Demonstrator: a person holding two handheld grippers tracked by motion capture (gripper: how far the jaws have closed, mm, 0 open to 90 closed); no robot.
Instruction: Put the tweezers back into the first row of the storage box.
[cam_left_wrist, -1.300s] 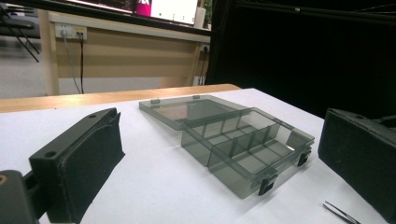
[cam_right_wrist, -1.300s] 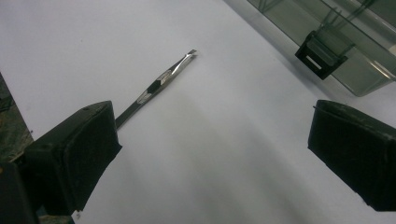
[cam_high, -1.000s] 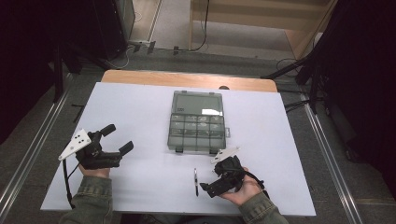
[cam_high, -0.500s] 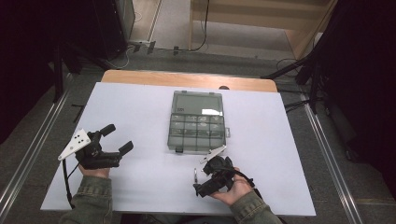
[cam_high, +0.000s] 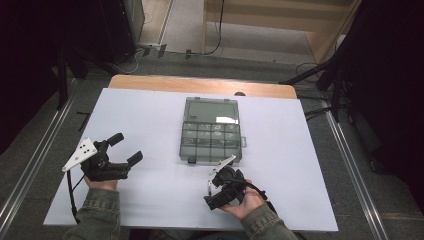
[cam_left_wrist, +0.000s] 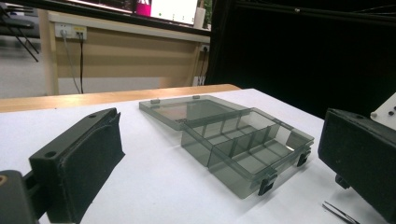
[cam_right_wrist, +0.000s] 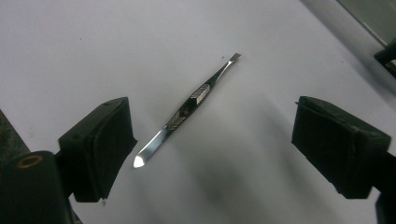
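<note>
Our right tool (cam_right_wrist: 212, 140) now sits low over the tweezers (cam_right_wrist: 187, 109), closer to the organiser box (cam_high: 211, 132) than a second ago. Its jaws have just been closing but stand wide, the tweezers lying flat on the counter (cam_high: 150, 120) between them, untouched. We judge the pickup imminent. Our left tool (cam_high: 122, 150) rests wide open, holding nothing.
</note>
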